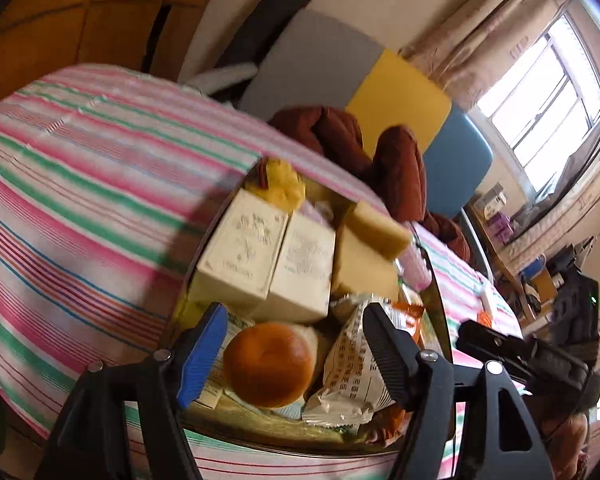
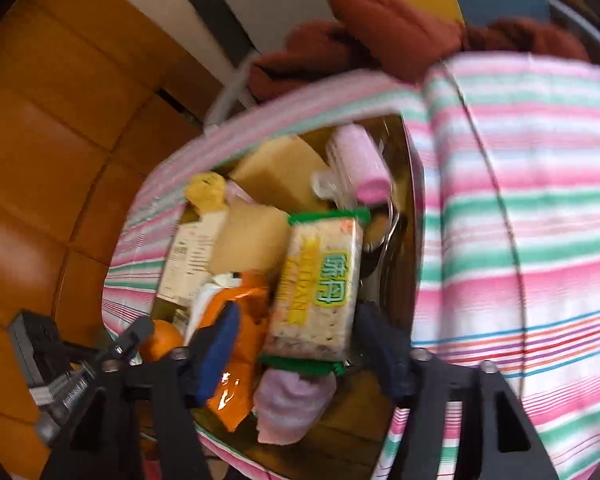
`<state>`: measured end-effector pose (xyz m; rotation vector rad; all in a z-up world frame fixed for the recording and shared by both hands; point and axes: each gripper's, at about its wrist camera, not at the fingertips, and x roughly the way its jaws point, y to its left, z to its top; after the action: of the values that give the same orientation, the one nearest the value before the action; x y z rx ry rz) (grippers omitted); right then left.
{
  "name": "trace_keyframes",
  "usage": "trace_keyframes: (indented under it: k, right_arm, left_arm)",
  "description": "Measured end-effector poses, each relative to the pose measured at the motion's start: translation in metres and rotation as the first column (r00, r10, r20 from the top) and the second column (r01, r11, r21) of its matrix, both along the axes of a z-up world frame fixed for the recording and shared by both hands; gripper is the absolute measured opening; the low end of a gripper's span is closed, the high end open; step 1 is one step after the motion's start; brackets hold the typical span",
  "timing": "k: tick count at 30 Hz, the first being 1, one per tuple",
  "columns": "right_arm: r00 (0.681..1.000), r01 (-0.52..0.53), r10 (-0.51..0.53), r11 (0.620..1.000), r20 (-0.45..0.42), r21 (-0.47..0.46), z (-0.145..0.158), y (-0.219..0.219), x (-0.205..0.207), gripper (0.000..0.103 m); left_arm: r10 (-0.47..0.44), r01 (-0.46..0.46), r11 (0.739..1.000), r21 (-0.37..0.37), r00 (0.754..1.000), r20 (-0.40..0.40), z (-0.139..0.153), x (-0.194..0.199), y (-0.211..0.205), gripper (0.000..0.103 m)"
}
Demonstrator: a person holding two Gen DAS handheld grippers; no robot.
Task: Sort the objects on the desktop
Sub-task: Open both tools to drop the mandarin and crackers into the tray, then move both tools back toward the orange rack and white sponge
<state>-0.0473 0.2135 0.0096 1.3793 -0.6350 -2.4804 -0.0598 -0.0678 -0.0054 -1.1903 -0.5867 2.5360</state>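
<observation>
Now my left gripper [image 1: 296, 344] stands spread over the tray [image 1: 440, 304], gripping nothing; the orange bun [image 1: 268, 364] lies between its fingers, untouched. My right gripper [image 2: 296, 356] is spread too, around the near end of the cracker pack [image 2: 320, 284] without pressing it. The pack's long axis points away from me, toward the pink roll [image 2: 364, 164] at the tray's far side.
</observation>
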Motion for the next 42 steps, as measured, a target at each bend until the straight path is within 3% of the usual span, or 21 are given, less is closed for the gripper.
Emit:
trace_keyframes:
  k: [2, 4, 6, 9, 11, 13, 17, 20, 24, 32, 37, 42]
  right_arm:
    - [1.000, -0.007, 0.008, 0.999, -0.026, 0.035, 0.008, -0.001, 0.007, 0.067]
    - [0.999, -0.023, 0.025, 0.998, -0.031, 0.058, 0.010, -0.003, 0.006, 0.059]
    - [0.999, -0.042, 0.043, 0.996, -0.016, 0.077, 0.006, -0.005, -0.002, 0.036]
    - [0.998, -0.052, 0.050, 0.995, 0.030, 0.087, -0.007, -0.006, -0.008, 0.031]
    - [0.996, -0.074, 0.070, 0.995, 0.062, 0.060, -0.018, -0.009, -0.013, 0.031]
    - [0.993, -0.097, 0.095, 0.995, 0.069, 0.033, -0.025, -0.012, -0.015, 0.031]
    - [0.998, -0.054, 0.054, 0.999, 0.018, -0.001, -0.009, 0.002, -0.002, 0.031]
    - [1.000, -0.022, 0.022, 0.999, -0.021, 0.028, 0.006, 0.016, 0.010, 0.034]
    - [0.999, 0.020, -0.020, 1.000, -0.033, 0.008, 0.015, 0.033, 0.016, 0.034]
    - [0.998, 0.068, -0.069, 0.997, -0.012, -0.036, 0.016, 0.058, 0.028, 0.034]
    - [0.994, 0.113, -0.113, 0.994, 0.003, -0.012, 0.015, 0.085, 0.039, 0.040]
    - [0.986, 0.164, -0.164, 0.986, 0.014, 0.018, 0.013, 0.118, 0.052, 0.041]
  left_arm:
    - [0.025, -0.025, 1.000, -0.002, 1.000, -0.015, 0.003, 0.003, -0.001, 0.071]
    - [0.054, -0.054, 0.999, -0.004, 0.998, -0.019, 0.001, 0.005, -0.001, 0.072]
    - [0.065, -0.065, 0.998, -0.016, 0.998, -0.014, 0.002, 0.004, -0.003, 0.072]
    - [0.028, -0.028, 0.999, -0.015, 0.999, -0.020, 0.001, 0.007, -0.001, 0.072]
    - [-0.008, 0.007, 1.000, -0.015, 1.000, -0.024, 0.002, 0.006, 0.001, 0.072]
    - [0.004, -0.003, 1.000, 0.031, 0.999, -0.035, 0.004, 0.006, -0.007, 0.072]
    - [0.078, -0.076, 0.995, 0.069, 0.996, -0.034, 0.010, 0.009, -0.028, 0.072]
    - [0.066, -0.064, 0.996, 0.061, 0.997, -0.035, 0.009, 0.013, -0.027, 0.069]
    - [-0.001, 0.001, 0.999, 0.034, 1.000, -0.015, 0.001, 0.015, -0.007, 0.063]
    - [-0.041, 0.041, 0.999, 0.001, 0.999, -0.010, 0.012, 0.018, 0.028, 0.068]
    - [-0.105, 0.105, 0.994, 0.018, 0.994, 0.007, 0.016, 0.021, 0.059, 0.069]
    - [-0.195, 0.195, 0.981, -0.019, 0.981, -0.003, 0.022, 0.027, 0.099, 0.069]
